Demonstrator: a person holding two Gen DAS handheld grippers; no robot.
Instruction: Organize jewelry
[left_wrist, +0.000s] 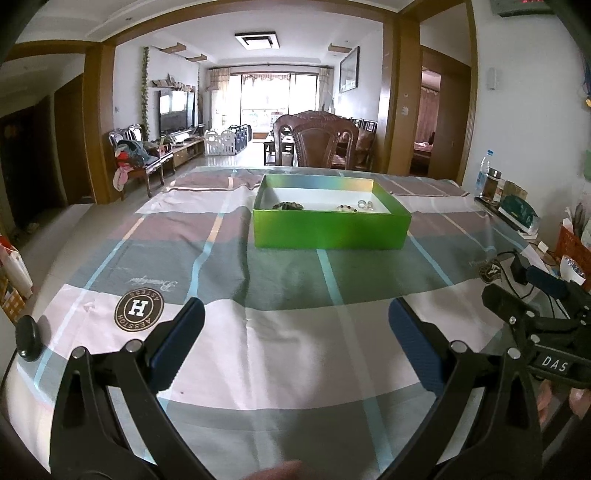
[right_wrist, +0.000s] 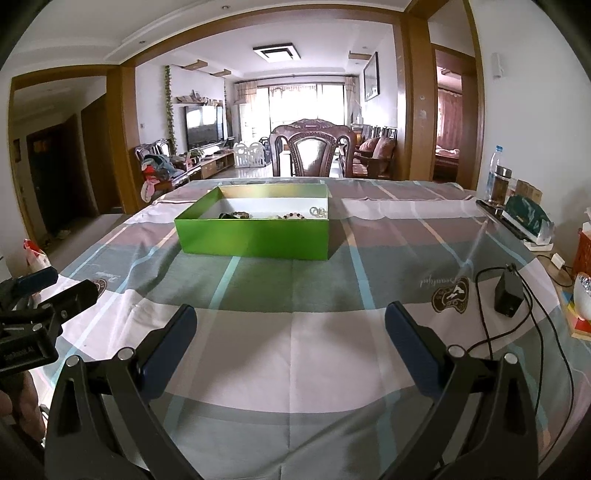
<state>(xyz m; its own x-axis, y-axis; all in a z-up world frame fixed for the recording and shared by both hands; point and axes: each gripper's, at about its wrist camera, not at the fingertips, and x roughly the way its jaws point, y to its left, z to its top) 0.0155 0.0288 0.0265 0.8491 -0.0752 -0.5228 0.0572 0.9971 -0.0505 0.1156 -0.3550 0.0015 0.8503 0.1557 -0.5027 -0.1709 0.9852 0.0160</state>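
Tabletop (left_wrist: 295, 354) is wearing a woven cloth cover, matt, creased, printed in plaid with logo badges. Green box (right_wrist: 255, 238) is looking like card: satin metallic-green outside catching a sheen, plain matt white inside. Jewelry pieces (right_wrist: 291, 216) inside are reading as glossy beads and clear glassy rings; too small to tell more. Left gripper (left_wrist: 295, 332) and right gripper (right_wrist: 291, 332) are showing matt black plastic arms, bare metal pivot pins, and fingers (left_wrist: 183, 332) faced with textured dark-blue rubbery pads. Far chair (right_wrist: 314, 147) is showing polished carved dark wood with a shiny seat back. Small black adapter (right_wrist: 508, 295) at right is looking matt plastic, with a smooth black cable.
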